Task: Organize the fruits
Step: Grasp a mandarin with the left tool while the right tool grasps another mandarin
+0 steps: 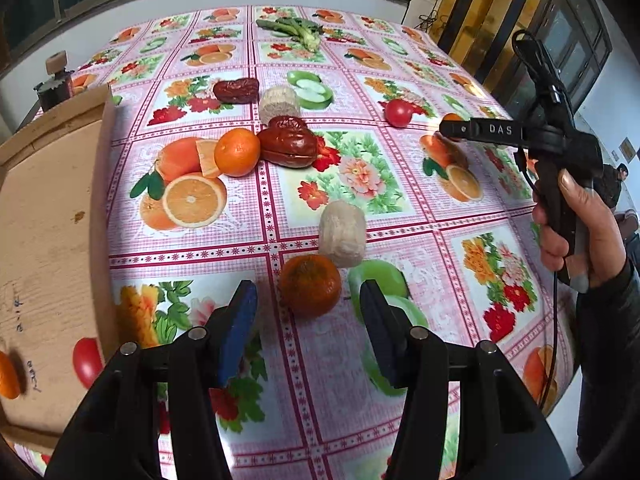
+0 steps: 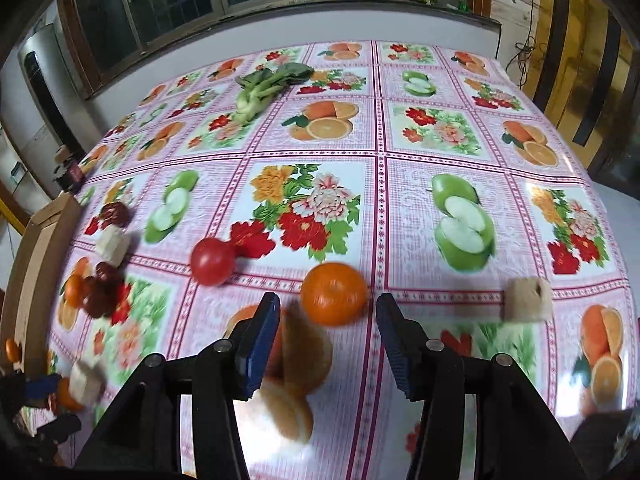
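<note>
My left gripper [image 1: 308, 304] is open, its blue pads either side of a tangerine [image 1: 310, 285] just ahead on the printed tablecloth. Beyond lie a pale fibrous chunk [image 1: 343, 233], another tangerine [image 1: 237, 151], brown dried dates [image 1: 289, 145] and a red tomato [image 1: 398, 113]. A tangerine [image 1: 8, 374] lies in the cardboard box [image 1: 44, 216] at left. My right gripper [image 2: 326, 312] is open, with a tangerine [image 2: 334, 294] just beyond its fingertips. It also shows in the left wrist view [image 1: 448, 128], held by a hand.
In the right wrist view, a tomato [image 2: 212, 261], a pale chunk [image 2: 527, 299], a bok choy [image 2: 264, 86] and the date cluster [image 2: 100, 292] lie on the table. The cardboard box [image 2: 36, 248] stands at left. A wall with windows is behind.
</note>
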{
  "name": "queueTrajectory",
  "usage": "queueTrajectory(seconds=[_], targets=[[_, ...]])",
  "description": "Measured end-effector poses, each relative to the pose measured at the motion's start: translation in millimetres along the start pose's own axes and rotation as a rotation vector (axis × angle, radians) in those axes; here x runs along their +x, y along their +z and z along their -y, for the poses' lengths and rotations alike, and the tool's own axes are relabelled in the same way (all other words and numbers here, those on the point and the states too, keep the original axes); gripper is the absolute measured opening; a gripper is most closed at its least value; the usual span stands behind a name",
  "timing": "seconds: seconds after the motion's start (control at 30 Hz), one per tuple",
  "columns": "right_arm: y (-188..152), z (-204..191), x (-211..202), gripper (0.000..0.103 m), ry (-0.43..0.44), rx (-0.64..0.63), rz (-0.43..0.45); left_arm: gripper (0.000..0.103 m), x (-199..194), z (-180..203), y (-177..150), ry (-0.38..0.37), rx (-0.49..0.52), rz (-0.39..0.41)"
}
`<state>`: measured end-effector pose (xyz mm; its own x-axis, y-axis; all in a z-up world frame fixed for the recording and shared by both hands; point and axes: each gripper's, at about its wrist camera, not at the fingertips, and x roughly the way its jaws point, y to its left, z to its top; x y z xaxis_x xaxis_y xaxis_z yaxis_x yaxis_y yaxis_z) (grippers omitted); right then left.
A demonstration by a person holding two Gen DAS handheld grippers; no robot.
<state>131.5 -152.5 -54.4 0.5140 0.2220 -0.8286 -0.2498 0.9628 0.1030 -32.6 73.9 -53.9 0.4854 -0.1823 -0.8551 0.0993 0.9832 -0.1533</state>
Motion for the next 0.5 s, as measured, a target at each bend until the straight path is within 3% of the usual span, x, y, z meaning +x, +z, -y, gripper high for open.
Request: queueTrajectory(seconds=[0.1, 0.17, 0.23, 0.5], targets=[[4, -3, 7, 0.051, -0.009, -0.024, 0.005, 0.051, 6, 2, 3, 0.021, 0.011, 0.012], [5, -5, 8, 0.034, -0.020, -0.032, 0.009, 0.034, 7, 3, 5, 0.029, 0.017, 0.021], [3, -6, 6, 0.034, -0.012, -0.036, 0.011, 0.028, 8, 2, 6, 0.004, 0.015, 0.019], [-16, -18, -18, 0.034, 0.048, -0.040, 0.027, 0.028, 0, 5, -1, 0.023, 0.023, 0.031]])
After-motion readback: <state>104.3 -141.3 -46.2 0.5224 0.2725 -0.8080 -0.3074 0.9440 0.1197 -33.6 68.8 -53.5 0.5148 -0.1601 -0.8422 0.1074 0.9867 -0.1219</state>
